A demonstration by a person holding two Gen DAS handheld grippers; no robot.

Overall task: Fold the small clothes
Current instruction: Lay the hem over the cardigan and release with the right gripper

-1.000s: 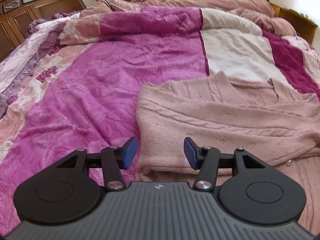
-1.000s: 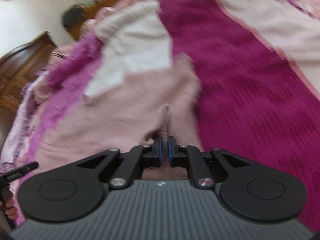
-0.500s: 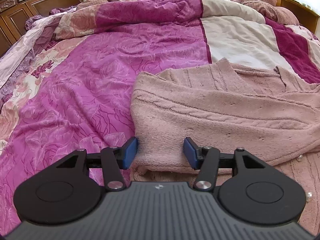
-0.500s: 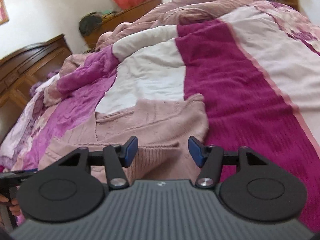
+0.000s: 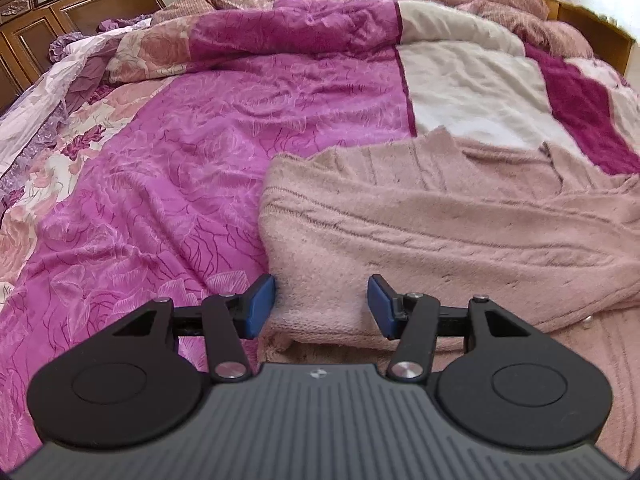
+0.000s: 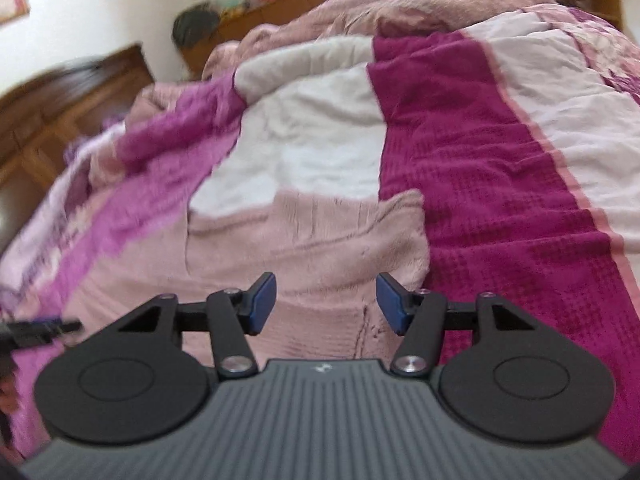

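Observation:
A dusty-pink knitted sweater [image 5: 432,232] lies on the bed, with a sleeve folded across its body. My left gripper [image 5: 322,306] is open, its blue pads [image 5: 260,304] either side of the sweater's near left corner, holding nothing. In the right wrist view the same sweater [image 6: 304,252] fills the middle. My right gripper [image 6: 326,304] is open and empty, just above the sweater's near right part. The tip of the left gripper [image 6: 36,330] shows at that view's left edge.
The bed is covered by a magenta, pink and cream patchwork quilt [image 5: 180,168], rumpled at the far end. A dark magenta stripe [image 6: 500,200] lies right of the sweater. A dark wooden headboard [image 5: 52,12] stands at the left. Wooden furniture lines the far wall.
My right gripper has opened and let go of the sweater fold it pinched a second ago. The left gripper stays open and has moved slightly closer over the sweater's corner.

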